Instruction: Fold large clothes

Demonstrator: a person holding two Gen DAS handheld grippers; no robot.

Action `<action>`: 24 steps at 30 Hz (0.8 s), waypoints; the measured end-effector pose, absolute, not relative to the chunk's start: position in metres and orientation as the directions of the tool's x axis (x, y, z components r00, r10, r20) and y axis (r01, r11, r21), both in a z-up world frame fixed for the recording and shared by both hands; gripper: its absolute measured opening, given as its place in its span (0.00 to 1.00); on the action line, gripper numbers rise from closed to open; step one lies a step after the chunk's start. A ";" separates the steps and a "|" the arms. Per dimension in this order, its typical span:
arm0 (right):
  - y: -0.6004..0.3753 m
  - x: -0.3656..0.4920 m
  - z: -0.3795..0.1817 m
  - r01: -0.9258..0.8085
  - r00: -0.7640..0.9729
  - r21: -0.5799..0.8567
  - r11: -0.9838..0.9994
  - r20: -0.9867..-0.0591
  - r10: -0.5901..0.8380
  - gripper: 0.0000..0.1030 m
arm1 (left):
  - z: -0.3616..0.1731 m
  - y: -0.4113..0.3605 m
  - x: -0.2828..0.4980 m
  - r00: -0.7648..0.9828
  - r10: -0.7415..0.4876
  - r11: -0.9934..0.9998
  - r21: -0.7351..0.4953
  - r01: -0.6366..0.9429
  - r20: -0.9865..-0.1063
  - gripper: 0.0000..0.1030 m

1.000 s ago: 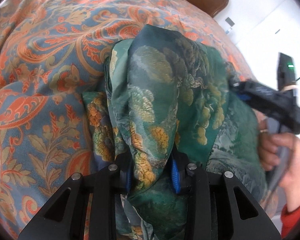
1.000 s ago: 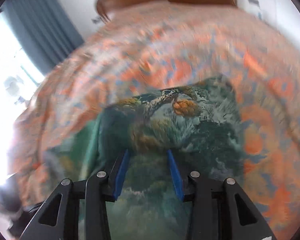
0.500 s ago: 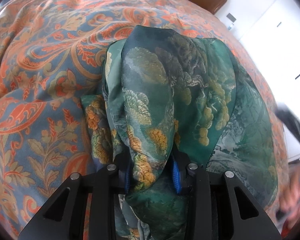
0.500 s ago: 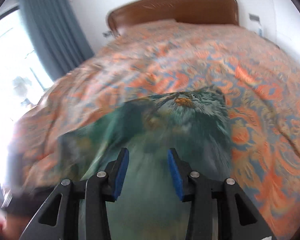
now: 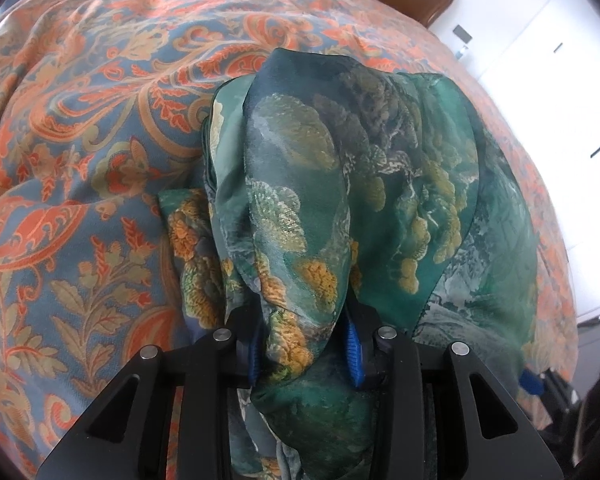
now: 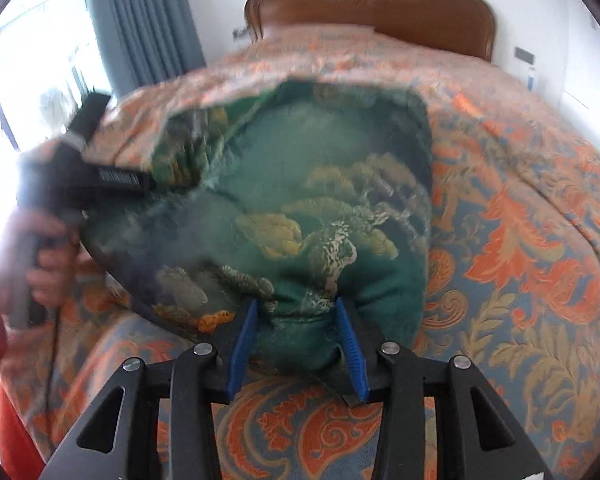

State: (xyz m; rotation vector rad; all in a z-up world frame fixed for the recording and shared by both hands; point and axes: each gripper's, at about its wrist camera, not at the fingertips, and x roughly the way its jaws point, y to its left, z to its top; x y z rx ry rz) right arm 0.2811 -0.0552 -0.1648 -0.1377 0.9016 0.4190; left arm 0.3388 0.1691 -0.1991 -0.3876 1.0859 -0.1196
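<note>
A large green garment with gold and orange cloud print lies bunched on the bed. My left gripper is shut on a thick gathered fold of it, and cloth drapes over the fingers. In the right wrist view the garment spreads ahead. My right gripper has its blue pads on either side of the garment's near edge, jaws still wide with cloth bulging between them. The left gripper also shows at the left in the right wrist view, held by a hand.
The bed is covered by an orange and blue paisley quilt. A brown headboard stands at the far end. Blue curtains and a bright window are at the left, a white wall at the right.
My right gripper has swung back from the garment's middle to its near edge, with cloth now between the pads. The left gripper has kept its hold and barely moved.
</note>
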 end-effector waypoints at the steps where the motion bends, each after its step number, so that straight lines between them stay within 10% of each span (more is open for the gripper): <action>1: -0.056 0.281 -0.169 -0.416 0.543 0.054 0.908 -0.786 0.296 0.40 | -0.199 0.168 0.339 0.469 -0.280 0.928 -0.361 -0.090 -0.837 0.35; 13: -0.050 0.276 -0.187 -0.419 0.554 0.012 0.908 -0.789 0.266 0.40 | -0.190 0.161 0.331 0.495 -0.237 0.935 -0.335 -0.118 -0.836 0.38; 17: -0.044 0.260 -0.165 -0.397 0.609 -0.054 0.916 -0.762 0.220 0.42 | -0.158 0.165 0.305 0.559 -0.215 0.932 -0.340 -0.128 -0.801 0.67; 24: -0.076 0.189 -0.094 -0.323 0.762 -0.040 0.945 -0.603 0.235 0.77 | -0.104 0.200 0.214 0.693 -0.129 0.933 -0.324 -0.158 -0.710 1.00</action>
